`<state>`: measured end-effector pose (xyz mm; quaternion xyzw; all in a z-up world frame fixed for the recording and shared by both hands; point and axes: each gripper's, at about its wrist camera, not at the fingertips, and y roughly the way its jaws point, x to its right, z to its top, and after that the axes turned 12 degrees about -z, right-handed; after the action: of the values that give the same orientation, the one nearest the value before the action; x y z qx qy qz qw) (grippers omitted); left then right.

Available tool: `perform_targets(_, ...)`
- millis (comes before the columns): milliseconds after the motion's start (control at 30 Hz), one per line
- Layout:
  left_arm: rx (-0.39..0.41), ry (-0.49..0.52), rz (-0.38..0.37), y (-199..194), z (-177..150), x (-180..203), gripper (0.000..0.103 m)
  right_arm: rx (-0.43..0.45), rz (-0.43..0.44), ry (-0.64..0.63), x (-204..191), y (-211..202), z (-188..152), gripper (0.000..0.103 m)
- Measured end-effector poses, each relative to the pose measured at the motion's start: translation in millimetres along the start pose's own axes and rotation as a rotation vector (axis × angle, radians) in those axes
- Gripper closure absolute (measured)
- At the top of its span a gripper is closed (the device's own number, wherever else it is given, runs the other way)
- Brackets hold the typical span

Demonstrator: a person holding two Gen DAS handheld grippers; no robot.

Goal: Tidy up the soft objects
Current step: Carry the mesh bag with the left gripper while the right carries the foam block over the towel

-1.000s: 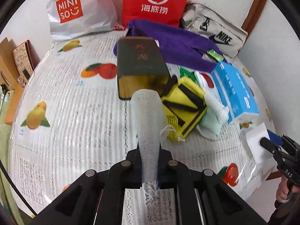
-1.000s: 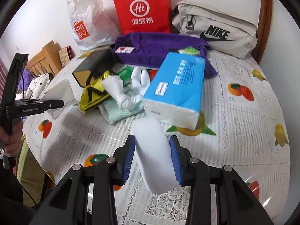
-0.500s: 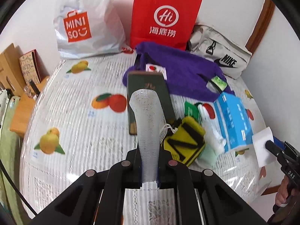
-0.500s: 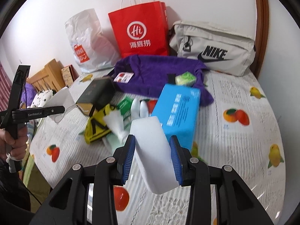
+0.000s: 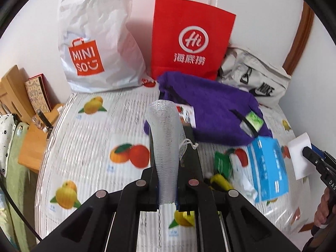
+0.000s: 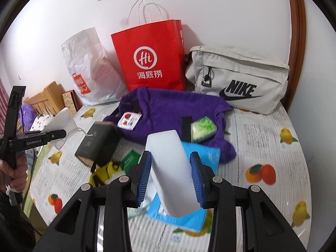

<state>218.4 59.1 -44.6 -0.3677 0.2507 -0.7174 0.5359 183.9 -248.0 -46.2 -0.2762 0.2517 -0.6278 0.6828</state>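
Two soft things were clear of the table [image 5: 88,147]: your left gripper [image 5: 167,185] pinched the mesh pouch [image 5: 164,138] nearly closed. Your right gripper [image 6: 171,177], part open, clamped the white sponge [image 6: 171,168], both short of the red bag [image 6: 151,56], likely for dropping in.

The white mesh pouch [image 5: 166,147] pinched in my left gripper [image 5: 167,191] looks like fine woven netting, slightly rough; the white sponge block [image 6: 171,168] between my right gripper's [image 6: 171,180] ribbed blue pads [image 6: 145,176] is matt and smooth. The tablecloth [image 5: 88,147] is glossy plastic; the purple towel [image 6: 168,113] is fuzzy cloth; the red bag [image 6: 151,56] is matt paper, the white bag [image 5: 94,42] crinkled shiny plastic.
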Motion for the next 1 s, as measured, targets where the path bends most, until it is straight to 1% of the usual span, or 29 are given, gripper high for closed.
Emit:
perform_targets(233, 0.014, 0.008, 0.012, 12.8, 27.5, 0.8, 0.094, 0.016, -0.027, -0.01, -0.9, 18.1, 25.4, 0.065)
perform_targets(333, 0.021, 0.023, 0.042, 21.0, 38.8, 2.7, 0.094, 0.019, -0.036, -0.014, -1.0, 23.8, 34.6, 0.065)
perform_targets(433, 0.011, 0.035, 0.039, 31.5, 49.5, 4.4, 0.094, 0.027, -0.053, -0.02, -1.3, 31.0, 42.7, 0.065)
perform_targets(533, 0.014, 0.068, 0.063, 42.4, 60.3, 10.5, 0.094, 0.026, -0.06, -0.017, -0.7, 40.7, 49.2, 0.065)
perform_targets(833, 0.004, 0.083, 0.043, 70.1, 87.2, 12.0, 0.094, -0.008, -0.069, -0.01, -1.3, 82.5, 66.9, 0.065)
perform_targets(1000, -0.007, 0.078, 0.002, 85.8, 100.5, 9.6, 0.094, -0.022, -0.075, -0.024, -3.7, 105.7, 76.6, 0.065)
